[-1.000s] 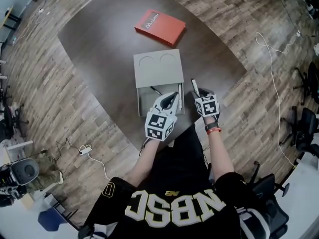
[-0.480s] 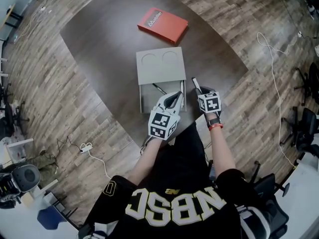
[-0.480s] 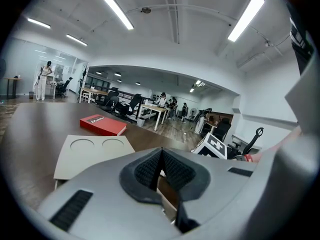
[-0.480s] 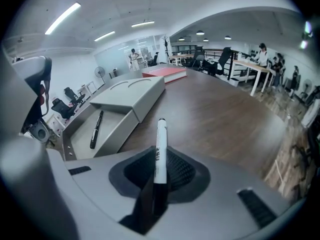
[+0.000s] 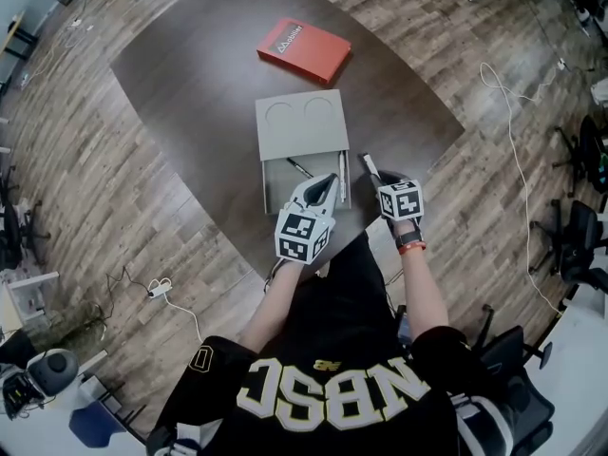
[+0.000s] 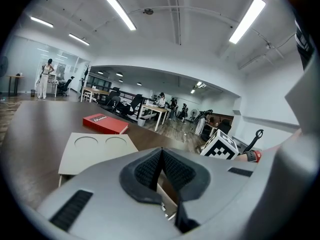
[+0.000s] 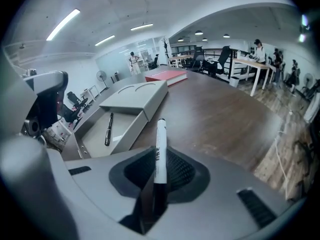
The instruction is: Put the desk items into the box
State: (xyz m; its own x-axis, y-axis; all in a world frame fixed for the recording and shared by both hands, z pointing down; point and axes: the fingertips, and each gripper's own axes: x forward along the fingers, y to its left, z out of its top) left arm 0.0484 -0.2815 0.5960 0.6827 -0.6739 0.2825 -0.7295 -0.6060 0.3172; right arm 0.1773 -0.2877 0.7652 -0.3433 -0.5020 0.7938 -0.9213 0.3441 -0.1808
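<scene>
Compared with a second ago, the right gripper's (image 7: 156, 176) jaws have been drawn in from a wider setting and are now clamped narrowly on the marker (image 7: 160, 146). Both grippers are found almost where they were over the table (image 5: 190, 93).

The marker is held by its dark lower end between the pads. Its white barrel, printed with black characters, is pointed forward and slightly upward, and it is topped by a black tip.

The left gripper's (image 6: 161, 170) jaws are seen pressed together with nothing between them. They are held just above the near, uncovered part of the grey box (image 5: 299, 126).

This box is found just ahead and to the left of the right gripper. Its lid, marked with two round recesses, is slid towards the far end. A black pen (image 7: 108, 129) is seen lying on the box floor.

Farther ahead of both grippers, a red book (image 5: 304, 49) is laid flat on the table, apart from the box.

The grip on the marker is shown plainly only in the right gripper view; in the head view the pads are covered by the marker cube. The spacing of box and book is best read in the head view.
</scene>
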